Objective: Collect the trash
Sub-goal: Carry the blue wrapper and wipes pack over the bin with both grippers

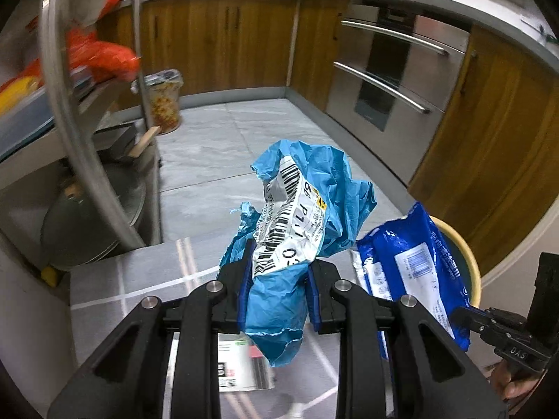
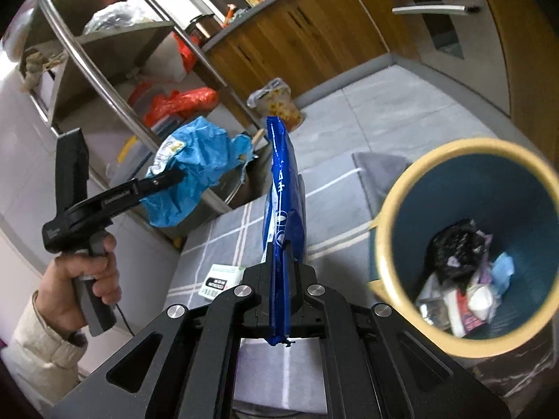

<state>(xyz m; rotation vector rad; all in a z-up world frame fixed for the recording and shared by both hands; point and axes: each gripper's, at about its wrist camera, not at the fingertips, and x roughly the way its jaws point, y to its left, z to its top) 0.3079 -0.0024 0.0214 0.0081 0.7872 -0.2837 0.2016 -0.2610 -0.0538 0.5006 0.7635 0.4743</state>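
My left gripper [image 1: 279, 279] is shut on a crumpled light-blue mailer bag with a barcode label [image 1: 297, 216] and holds it in the air; the bag also shows in the right wrist view [image 2: 195, 171]. My right gripper [image 2: 279, 262] is shut on a flat dark-blue foil packet [image 2: 281, 188], held upright on edge; the packet shows at the right in the left wrist view [image 1: 412, 269]. A blue bin with a yellow rim [image 2: 384, 216] stands right of my right gripper, with several pieces of trash inside. Its rim [image 1: 468, 255] shows behind the packet.
A small white box [image 2: 220, 279] lies on a grey checked mat [image 2: 223, 237] below both grippers. A steel shelf rack [image 1: 66, 111] with pots and orange bags stands at the left. A patterned bin [image 1: 164, 101] stands by the wooden cabinets. An oven [image 1: 394, 73] is at the right.
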